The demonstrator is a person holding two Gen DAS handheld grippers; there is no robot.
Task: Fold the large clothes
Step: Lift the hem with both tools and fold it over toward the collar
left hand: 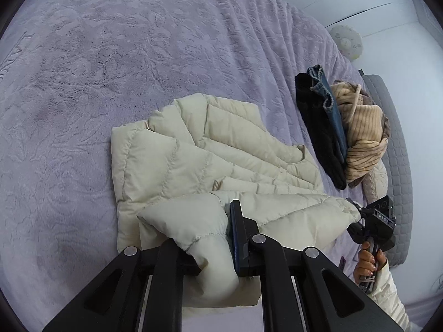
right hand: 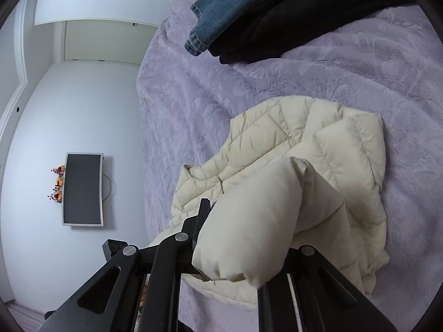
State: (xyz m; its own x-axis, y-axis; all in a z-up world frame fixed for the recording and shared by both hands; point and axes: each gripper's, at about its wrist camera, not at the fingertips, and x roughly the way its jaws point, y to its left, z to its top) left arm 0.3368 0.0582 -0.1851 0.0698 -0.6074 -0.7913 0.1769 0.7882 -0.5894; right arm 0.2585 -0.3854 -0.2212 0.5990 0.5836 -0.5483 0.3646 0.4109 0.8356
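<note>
Lavender bedspread [left hand: 138, 55], cream puffer jacket [left hand: 210, 149] mid-fold: left gripper [left hand: 229, 238] and right gripper [right hand: 210, 235] each clamp its raised edge. Next: carry that edge toward 12 o'clock, lay flat, clear of folded pile [left hand: 332, 127] at 2 o'clock.

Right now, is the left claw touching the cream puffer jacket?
Touching. Left wrist view: left claw is shut on a fold of the cream puffer jacket.

A lilac embossed bedspread [left hand: 138, 69] covers the bed. Beside its far edge runs a grey quilted pad [left hand: 398, 149], perhaps a headboard or mattress side. On the white wall [right hand: 69, 105] hangs a dark flat screen [right hand: 82, 189] with a cable trailing from it, small orange and red ornaments [right hand: 58, 184] just beside it. White cabinet panels [right hand: 105, 5] meet that wall, and a pale round disc [left hand: 346, 43] shows against another white panel.
</note>
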